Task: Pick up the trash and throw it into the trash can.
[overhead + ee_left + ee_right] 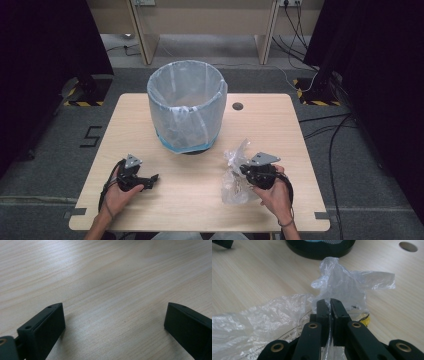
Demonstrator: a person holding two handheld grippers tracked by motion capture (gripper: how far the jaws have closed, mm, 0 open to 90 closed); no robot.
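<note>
Two black jaws of the right gripper [330, 305] were clenched together on a fold of a crumpled clear plastic bag [342, 287], the film pinched between the pads so that a peak of it stood up above them, a hold that looked suited to lifting the bag off the wood. The rest of the bag [235, 175] lay slack on the table just beside that hand, at the near right; printed lettering and something small and yellow showed through the plastic, too unclear to identify. The left gripper [145, 181] rested low at the near left, well apart from the bag, its jaws spread wide with bare wood between them, apparently waiting its turn. Beyond both hands, toward the far middle of the table, stood a round bin [186, 105] lined with a pale translucent liner, open at the top and the likely place for the bag. The table [280, 125] was light wood with a small round hole [237, 106] near the bin. Around it lay grey carpet, black cables [325, 125] trailing at the right, dark curtains on both sides and wooden furniture legs at the back.
</note>
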